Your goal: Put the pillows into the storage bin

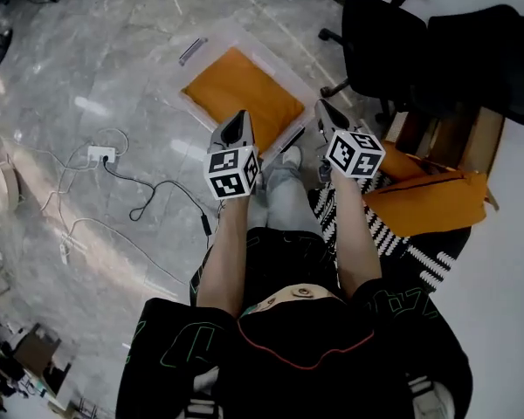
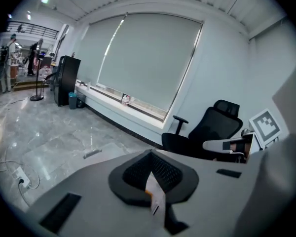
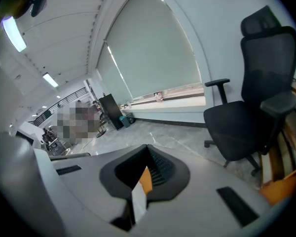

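Note:
On the floor ahead stands the clear storage bin (image 1: 273,56) with an orange pillow (image 1: 244,94) lying flat in it. A second orange pillow (image 1: 428,201) rests at my right on a black-and-white striped pillow (image 1: 395,236); its corner shows in the right gripper view (image 3: 282,189). My left gripper (image 1: 237,127) hangs over the bin's near edge, jaws shut and empty (image 2: 151,168). The right gripper (image 1: 328,114), just right of the bin, is also shut with nothing in it (image 3: 147,168). Both point out over the room.
A black office chair (image 1: 386,40) stands behind the bin on the right (image 3: 251,107) (image 2: 212,130). A wooden crate (image 1: 461,140) sits beside the pillows. A white power strip (image 1: 100,154) and cables trail across the grey floor at the left.

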Motion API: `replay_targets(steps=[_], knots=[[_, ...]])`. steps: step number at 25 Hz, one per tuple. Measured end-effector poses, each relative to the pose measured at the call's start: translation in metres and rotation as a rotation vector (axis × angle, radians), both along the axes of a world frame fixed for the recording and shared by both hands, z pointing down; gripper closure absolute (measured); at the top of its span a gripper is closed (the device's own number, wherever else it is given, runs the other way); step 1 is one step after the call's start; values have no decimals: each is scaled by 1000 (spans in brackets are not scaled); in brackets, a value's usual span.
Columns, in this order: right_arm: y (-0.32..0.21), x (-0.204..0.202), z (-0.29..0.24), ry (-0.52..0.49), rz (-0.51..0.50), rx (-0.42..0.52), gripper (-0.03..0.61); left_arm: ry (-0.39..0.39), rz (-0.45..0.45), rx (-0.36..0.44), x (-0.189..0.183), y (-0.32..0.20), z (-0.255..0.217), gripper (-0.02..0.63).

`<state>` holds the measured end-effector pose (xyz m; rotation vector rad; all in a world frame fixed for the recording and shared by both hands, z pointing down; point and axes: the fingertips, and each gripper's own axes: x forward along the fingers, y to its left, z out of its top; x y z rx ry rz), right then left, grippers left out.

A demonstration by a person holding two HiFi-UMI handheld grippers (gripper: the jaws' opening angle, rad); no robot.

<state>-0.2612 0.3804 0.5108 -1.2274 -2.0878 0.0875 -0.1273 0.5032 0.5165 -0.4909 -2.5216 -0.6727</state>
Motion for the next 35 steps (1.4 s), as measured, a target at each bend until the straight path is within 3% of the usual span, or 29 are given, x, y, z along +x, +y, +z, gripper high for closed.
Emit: replay_targets(steps=[9, 21, 25, 35], knots=[[-137, -1, -29, -48, 310, 1, 576, -79, 383, -19, -87, -111, -35, 618], [-349, -2, -44, -90, 783, 80, 575, -128, 817, -1, -153, -304, -63, 618], [-413, -8, -50, -101, 871, 68, 575, -134, 916, -9, -168, -370, -70, 618], [-548, -28, -43, -89, 1070, 28, 575, -68, 1133, -27, -189, -515, -58, 618]])
